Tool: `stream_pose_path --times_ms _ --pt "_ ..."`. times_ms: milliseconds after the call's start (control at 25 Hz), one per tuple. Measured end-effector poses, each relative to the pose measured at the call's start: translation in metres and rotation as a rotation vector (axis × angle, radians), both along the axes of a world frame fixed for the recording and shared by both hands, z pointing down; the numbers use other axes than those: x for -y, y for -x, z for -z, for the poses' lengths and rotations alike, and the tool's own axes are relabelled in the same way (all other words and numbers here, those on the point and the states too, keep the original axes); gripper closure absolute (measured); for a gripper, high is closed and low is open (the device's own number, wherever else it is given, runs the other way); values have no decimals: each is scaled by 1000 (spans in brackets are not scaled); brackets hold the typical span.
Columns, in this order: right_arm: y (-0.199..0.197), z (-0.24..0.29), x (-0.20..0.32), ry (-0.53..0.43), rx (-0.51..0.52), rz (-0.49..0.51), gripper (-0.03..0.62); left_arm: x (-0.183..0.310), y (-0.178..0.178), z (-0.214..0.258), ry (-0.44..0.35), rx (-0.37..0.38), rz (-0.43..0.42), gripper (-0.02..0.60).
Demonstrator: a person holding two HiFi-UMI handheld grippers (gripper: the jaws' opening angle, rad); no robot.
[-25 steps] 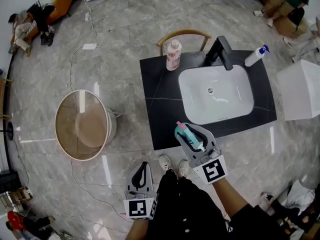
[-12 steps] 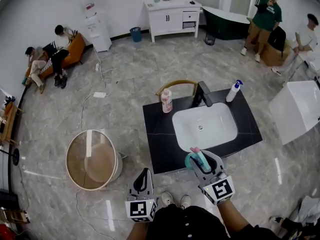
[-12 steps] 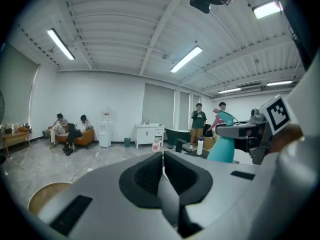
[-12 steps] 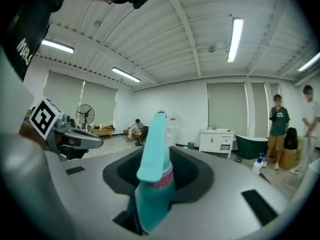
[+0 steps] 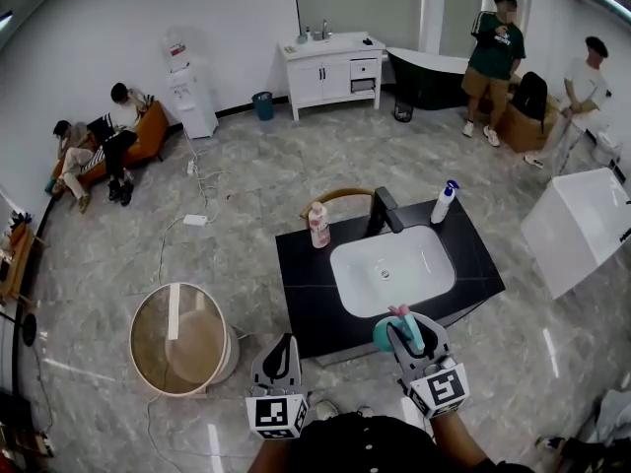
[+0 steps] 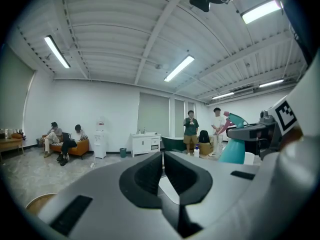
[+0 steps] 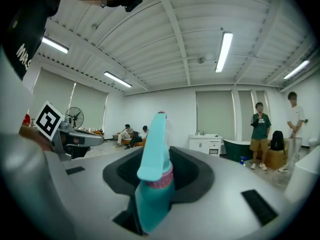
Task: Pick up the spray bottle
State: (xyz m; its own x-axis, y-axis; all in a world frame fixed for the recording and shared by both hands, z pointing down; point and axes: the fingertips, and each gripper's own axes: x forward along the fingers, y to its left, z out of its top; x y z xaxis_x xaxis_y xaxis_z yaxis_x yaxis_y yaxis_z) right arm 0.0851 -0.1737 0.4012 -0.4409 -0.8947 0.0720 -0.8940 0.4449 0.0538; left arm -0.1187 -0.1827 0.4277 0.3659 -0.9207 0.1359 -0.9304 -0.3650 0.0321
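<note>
My right gripper [image 5: 408,334] is shut on a teal spray bottle [image 5: 387,333] with a pink collar and holds it in the air over the near edge of the black counter [image 5: 306,289]. In the right gripper view the teal spray bottle [image 7: 155,184] stands upright between the pads, its trigger head pointing up, inside my right gripper [image 7: 157,171]. My left gripper [image 5: 279,357] hangs lower left, off the counter, jaws together with nothing in them. The left gripper view shows that left gripper [image 6: 163,171] pointing across the room, with the teal bottle [image 6: 232,151] to its right.
The counter carries a white basin [image 5: 391,269], a black faucet [image 5: 383,210], a pink soap bottle [image 5: 318,227] and a white spray bottle with a blue head [image 5: 445,203]. A round wooden table [image 5: 180,338] stands left, a white block [image 5: 577,227] right. People stand and sit far back.
Both grippers have risen and the view has tilted up, taking in the room. The right gripper carried the teal bottle up and back from the basin's near edge.
</note>
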Motion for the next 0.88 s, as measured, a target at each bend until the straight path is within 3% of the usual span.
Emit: stream_pose_path --times_ms 880 --pt "12 -1 -4 -13 1 10 468 -18 6 -4 11 -2 9 561"
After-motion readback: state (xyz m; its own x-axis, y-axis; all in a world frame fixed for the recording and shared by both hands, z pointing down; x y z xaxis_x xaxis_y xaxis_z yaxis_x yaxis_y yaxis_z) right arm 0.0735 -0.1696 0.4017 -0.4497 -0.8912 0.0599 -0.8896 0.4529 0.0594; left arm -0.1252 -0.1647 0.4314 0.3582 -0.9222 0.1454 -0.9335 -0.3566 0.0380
